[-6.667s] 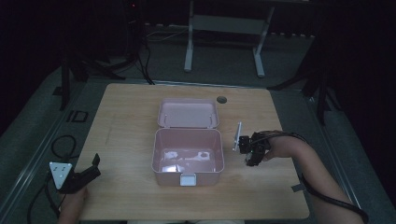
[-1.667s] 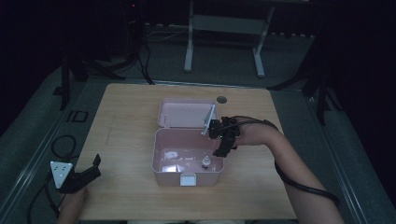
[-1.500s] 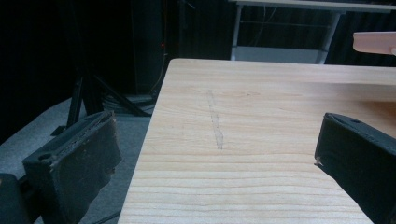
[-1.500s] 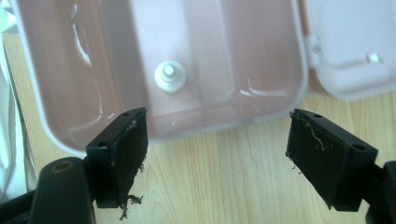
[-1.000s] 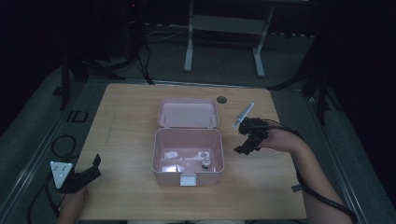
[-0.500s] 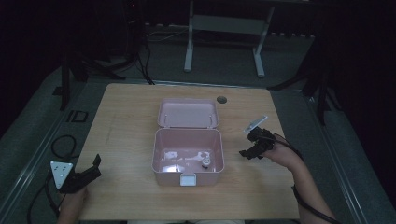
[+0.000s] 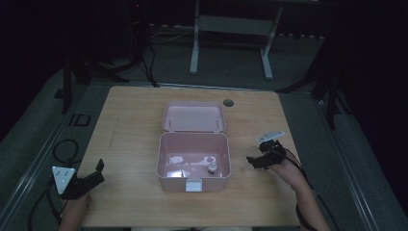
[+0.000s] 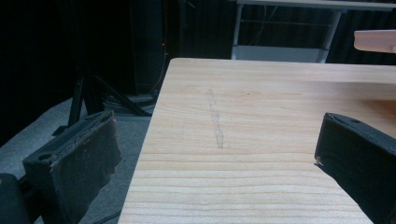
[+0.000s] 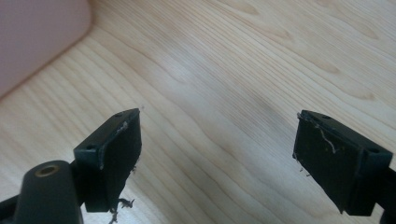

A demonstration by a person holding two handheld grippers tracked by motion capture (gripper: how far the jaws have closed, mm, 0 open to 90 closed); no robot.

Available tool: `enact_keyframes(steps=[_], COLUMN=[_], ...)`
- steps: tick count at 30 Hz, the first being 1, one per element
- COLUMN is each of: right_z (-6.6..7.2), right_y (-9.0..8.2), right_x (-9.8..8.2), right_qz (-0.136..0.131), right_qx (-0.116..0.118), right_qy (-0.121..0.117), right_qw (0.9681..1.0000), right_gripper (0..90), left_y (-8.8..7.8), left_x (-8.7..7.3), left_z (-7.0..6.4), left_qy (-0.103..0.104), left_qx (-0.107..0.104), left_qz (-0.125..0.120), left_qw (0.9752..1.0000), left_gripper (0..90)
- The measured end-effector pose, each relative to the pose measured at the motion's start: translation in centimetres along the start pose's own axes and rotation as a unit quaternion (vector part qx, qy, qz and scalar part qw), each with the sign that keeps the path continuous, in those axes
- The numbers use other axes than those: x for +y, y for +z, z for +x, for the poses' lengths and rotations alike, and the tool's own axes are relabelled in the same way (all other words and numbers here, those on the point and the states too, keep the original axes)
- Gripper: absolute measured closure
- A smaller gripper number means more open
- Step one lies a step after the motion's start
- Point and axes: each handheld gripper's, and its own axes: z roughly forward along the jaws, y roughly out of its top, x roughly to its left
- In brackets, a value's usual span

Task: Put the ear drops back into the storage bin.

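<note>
A pink plastic box stands open in the middle of the wooden table, its lid laid back behind it. Inside lies a small dark-and-silver object near the front right, with pale items beside it. My right gripper hovers just right of the box, open and empty; its own view has the jaws wide over bare wood with the pink box wall at the top left. My left gripper rests at the table's front left corner, open and empty, its fingers spread over the table edge.
A round cable hole sits at the table's far edge. Black cables lie on the floor left of the table. A metal stand is behind the table. Bare wood lies on both sides of the box.
My right gripper was over the box's right side, then drew back to the right and toward the front, ending low beside the box. The left gripper stayed put.
</note>
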Motion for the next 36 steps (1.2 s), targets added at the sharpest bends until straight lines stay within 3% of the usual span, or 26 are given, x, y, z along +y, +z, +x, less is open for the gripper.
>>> enact_keyframes(steps=[5, 9, 14, 20, 36], right_z=[0.4, 0.8, 1.1, 1.3, 1.6], right_y=[0.0, -0.1, -0.4, -1.4, -2.9], right_x=[-1.1, -2.1, -3.2, -4.6, -7.9], right_qz=[-0.02, -0.043, -0.059, -0.09, -0.123], right_qx=[-0.028, -0.05, -0.069, -0.092, -0.143], right_qy=[0.026, 0.055, 0.082, 0.113, 0.144], right_qw=[0.9991, 0.9963, 0.9925, 0.9853, 0.9714], right_gripper=[14.6, 14.6, 14.3, 14.2, 14.2], left_y=[0.0, 0.0, 0.0, 0.0, 0.0], left_x=[0.0, 0.0, 0.0, 0.0, 0.0], left_z=[0.0, 0.0, 0.0, 0.0, 0.0], left_qy=[-0.001, -0.001, -0.002, -0.002, -0.003], left_qx=[0.0, 0.0, 0.001, 0.002, 0.002], left_qz=[0.0, 0.0, 0.0, 0.0, 0.001], left_qw=[1.0, 1.0, 1.0, 1.0, 1.0], left_gripper=[0.3, 0.3, 0.3, 0.3, 0.3])
